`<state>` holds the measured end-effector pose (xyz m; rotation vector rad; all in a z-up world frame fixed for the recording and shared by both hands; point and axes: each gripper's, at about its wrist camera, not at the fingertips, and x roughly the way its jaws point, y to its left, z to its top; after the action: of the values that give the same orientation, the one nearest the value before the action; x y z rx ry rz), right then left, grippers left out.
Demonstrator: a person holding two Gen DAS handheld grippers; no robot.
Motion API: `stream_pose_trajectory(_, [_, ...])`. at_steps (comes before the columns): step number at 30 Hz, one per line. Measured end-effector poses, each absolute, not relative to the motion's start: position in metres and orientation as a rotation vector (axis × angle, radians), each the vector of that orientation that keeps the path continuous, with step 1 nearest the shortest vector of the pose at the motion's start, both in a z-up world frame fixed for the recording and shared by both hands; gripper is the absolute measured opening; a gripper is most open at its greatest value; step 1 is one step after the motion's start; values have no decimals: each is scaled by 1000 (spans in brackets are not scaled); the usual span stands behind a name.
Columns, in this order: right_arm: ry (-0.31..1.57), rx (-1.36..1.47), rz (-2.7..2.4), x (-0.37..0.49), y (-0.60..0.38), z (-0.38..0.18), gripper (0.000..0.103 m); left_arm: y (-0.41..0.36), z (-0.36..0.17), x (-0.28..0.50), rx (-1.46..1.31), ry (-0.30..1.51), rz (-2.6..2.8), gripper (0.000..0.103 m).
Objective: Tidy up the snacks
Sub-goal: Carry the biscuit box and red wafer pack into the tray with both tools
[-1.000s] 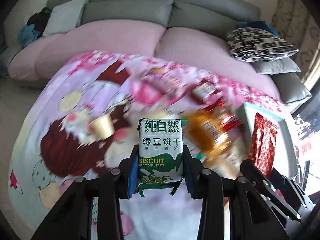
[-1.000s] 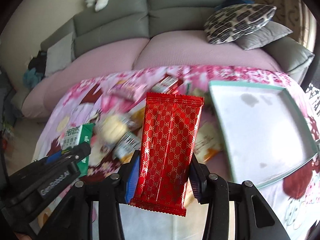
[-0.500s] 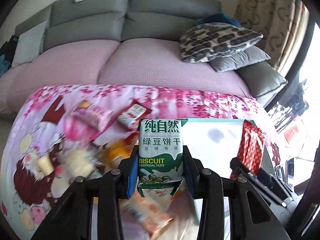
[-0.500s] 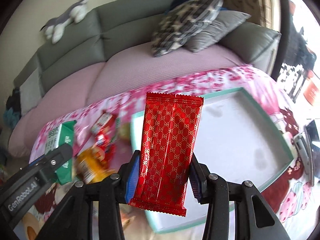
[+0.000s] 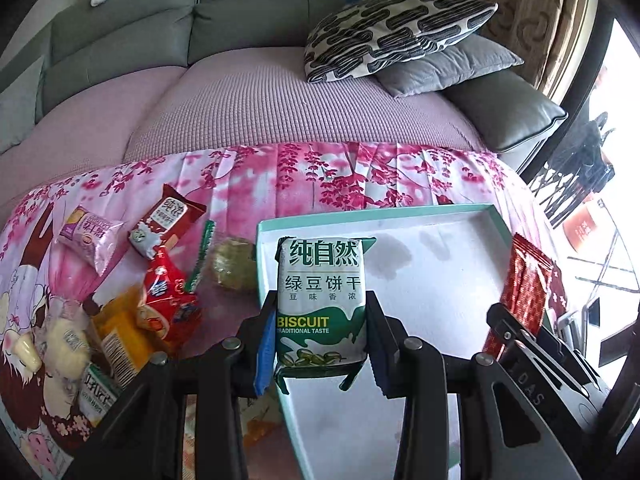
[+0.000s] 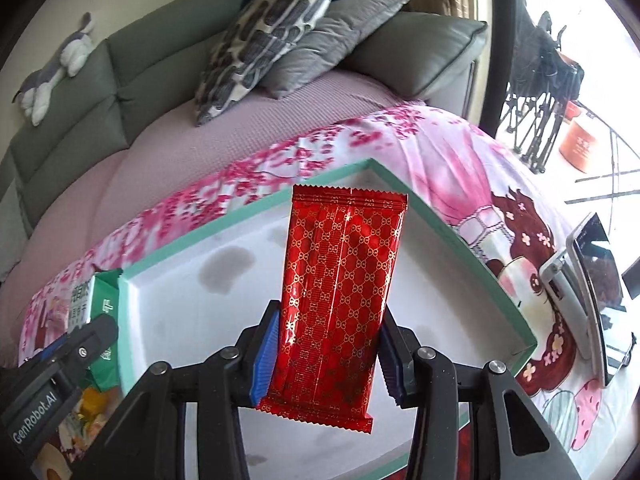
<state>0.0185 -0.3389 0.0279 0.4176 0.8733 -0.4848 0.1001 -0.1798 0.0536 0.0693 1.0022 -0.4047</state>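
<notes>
My left gripper (image 5: 320, 332) is shut on a green and white biscuit pack (image 5: 321, 292), held upright over the left part of a white tray with a teal rim (image 5: 432, 280). My right gripper (image 6: 326, 352) is shut on a red snack packet with a gold pattern (image 6: 340, 292), which hangs over the middle of the same tray (image 6: 180, 320). In the left wrist view the red packet (image 5: 524, 288) shows at the tray's right edge. In the right wrist view the biscuit pack (image 6: 94, 300) peeks in at the tray's left edge.
Several loose snacks lie on the pink flowered cloth (image 5: 340, 176) left of the tray, among them a red pouch (image 5: 166, 300) and a lilac packet (image 5: 88, 236). A sofa with cushions (image 5: 392, 32) stands behind. A phone on a stand (image 6: 588, 292) sits right of the tray.
Both grippers have swept to the right with their packs, from over the snack pile to over the tray. The grips on both packs are unchanged.
</notes>
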Motion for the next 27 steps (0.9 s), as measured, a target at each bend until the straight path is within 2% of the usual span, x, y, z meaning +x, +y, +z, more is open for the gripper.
stream_pose_trajectory(20, [888, 457, -492, 20, -366, 1, 47, -221, 26, 117, 115, 1033, -383, 41])
stream_pose_trajectory(21, [890, 457, -492, 21, -366, 0, 48, -221, 27, 117, 114, 1029, -379, 43])
stream_pose_trajectory(22, [892, 458, -490, 21, -366, 0, 48, -220, 28, 116, 118, 1021, -368, 56])
stream_pose_trajectory(24, [887, 462, -479, 21, -366, 0, 49, -218, 33, 114, 116, 1006, -354, 74])
stream_pose_trajectory(27, [876, 464, -473, 20, -366, 1, 54, -211, 38, 113, 104, 998, -343, 74])
